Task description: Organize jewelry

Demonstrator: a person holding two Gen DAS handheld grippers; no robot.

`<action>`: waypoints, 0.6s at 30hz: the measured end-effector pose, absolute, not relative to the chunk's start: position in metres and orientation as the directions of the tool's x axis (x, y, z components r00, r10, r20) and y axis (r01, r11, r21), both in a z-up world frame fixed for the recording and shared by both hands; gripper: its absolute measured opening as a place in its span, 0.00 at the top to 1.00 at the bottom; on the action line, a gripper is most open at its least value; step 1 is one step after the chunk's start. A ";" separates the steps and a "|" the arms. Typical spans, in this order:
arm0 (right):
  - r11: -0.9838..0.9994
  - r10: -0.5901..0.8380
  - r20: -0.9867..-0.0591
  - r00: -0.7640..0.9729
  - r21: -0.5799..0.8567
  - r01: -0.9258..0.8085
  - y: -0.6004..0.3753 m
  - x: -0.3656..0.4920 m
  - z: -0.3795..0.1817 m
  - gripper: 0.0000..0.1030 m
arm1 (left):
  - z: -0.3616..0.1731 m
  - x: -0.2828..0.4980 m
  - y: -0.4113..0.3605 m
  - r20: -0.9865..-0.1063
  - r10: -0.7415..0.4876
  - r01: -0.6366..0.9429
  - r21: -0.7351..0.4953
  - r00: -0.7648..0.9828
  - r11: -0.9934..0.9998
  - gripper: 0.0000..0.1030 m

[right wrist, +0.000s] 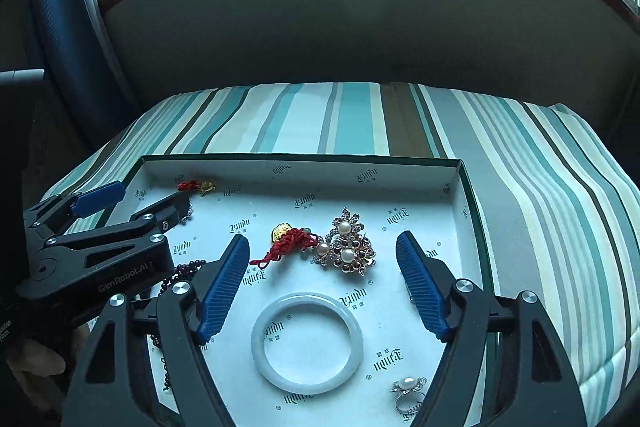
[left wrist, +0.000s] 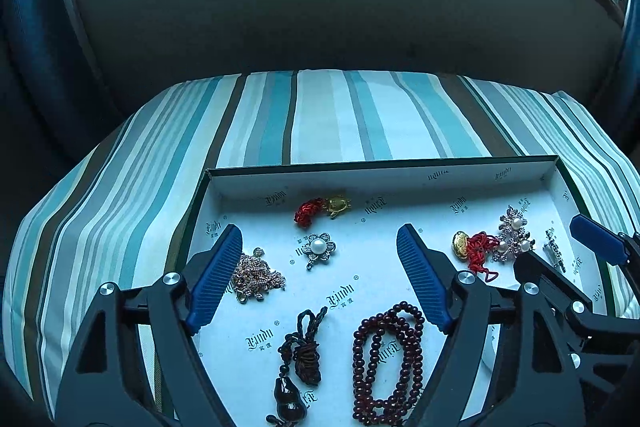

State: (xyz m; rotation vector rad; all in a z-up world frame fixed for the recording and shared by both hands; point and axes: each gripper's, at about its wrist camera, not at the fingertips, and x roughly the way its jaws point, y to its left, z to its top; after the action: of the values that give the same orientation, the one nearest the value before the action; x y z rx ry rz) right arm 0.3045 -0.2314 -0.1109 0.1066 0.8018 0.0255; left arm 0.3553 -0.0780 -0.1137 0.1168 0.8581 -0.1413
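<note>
Right wrist view: right gripper (right wrist: 322,279) spread wide, holding nothing, above white bangle (right wrist: 307,342) in box (right wrist: 304,163); pearl brooch (right wrist: 347,242) just beyond. Left gripper (left wrist: 320,275) likewise released over beads (left wrist: 386,355). I'd descend straight, pinching one rim, avoiding the brooch

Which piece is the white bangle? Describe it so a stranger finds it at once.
Start at the shallow printed box on the striped cushion. Between the right gripper fingers, nearest the camera, lies the white bangle: a plain smooth ring, unlike the jewelled three-pearl brooch beyond it.
</note>
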 end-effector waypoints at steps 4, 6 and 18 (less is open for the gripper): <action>0.994 0.041 -0.710 0.703 0.103 0.046 -0.236 0.283 -0.108 0.24 | -0.104 0.333 -0.075 -0.749 -0.086 0.160 0.027 0.656 0.987 0.18; 0.994 0.032 -0.708 0.706 0.099 0.054 -0.238 0.269 -0.106 0.24 | -0.098 0.318 -0.074 -0.739 -0.079 0.152 0.032 0.669 0.988 0.15; 0.995 -0.005 -0.710 0.704 0.069 0.077 -0.237 0.192 -0.101 0.23 | -0.078 0.222 -0.062 -0.719 -0.080 0.150 0.034 0.690 0.988 0.11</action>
State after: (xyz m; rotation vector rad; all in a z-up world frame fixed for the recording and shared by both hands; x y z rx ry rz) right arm 0.1920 -0.2371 -0.1012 0.0963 0.7883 -0.0455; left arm 0.2216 -0.0617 -0.0777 0.0926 0.7986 -0.1289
